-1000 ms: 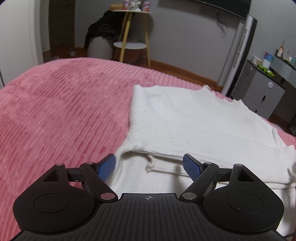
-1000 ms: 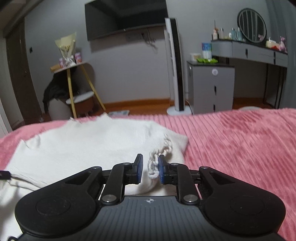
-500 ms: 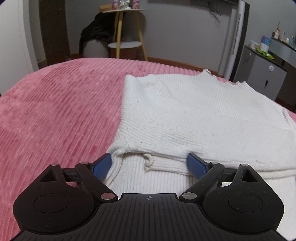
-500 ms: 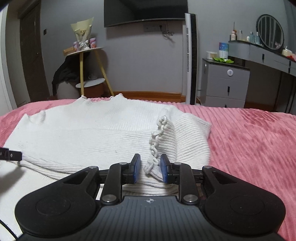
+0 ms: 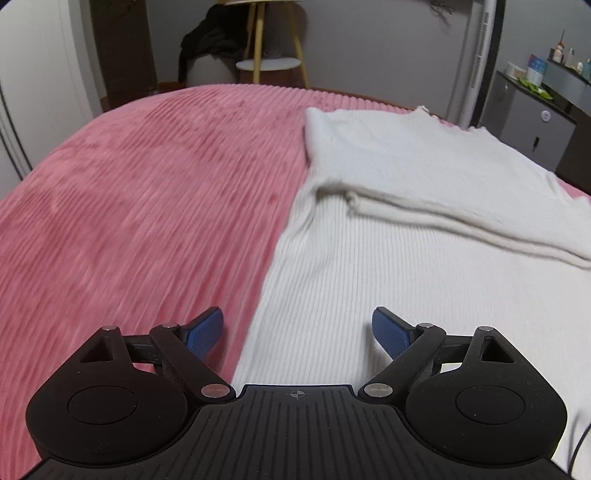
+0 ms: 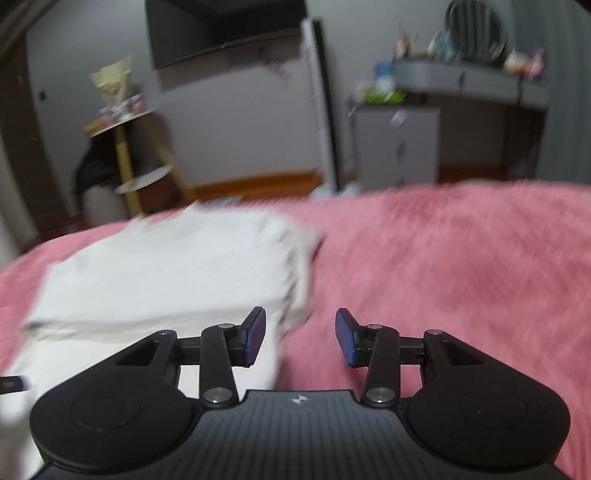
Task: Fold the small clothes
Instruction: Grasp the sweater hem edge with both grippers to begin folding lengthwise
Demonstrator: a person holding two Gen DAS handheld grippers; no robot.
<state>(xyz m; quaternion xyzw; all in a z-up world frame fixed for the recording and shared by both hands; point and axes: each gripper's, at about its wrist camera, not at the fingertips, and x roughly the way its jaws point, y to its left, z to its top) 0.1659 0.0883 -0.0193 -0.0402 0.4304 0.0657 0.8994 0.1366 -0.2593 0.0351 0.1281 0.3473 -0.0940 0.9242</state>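
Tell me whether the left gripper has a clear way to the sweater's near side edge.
Probably yes. The left gripper is wide open right over the sweater, its side edge running between the fingers, with only the pink bedspread beside it.

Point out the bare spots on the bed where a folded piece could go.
Left wrist view: the pink bedspread lies bare from the white sweater out to the bed's left and far edges. Right wrist view: bare bedspread again, to the right of the sweater. The middle is crowded: the sweater covers it.

Grey walls, wall-mounted television
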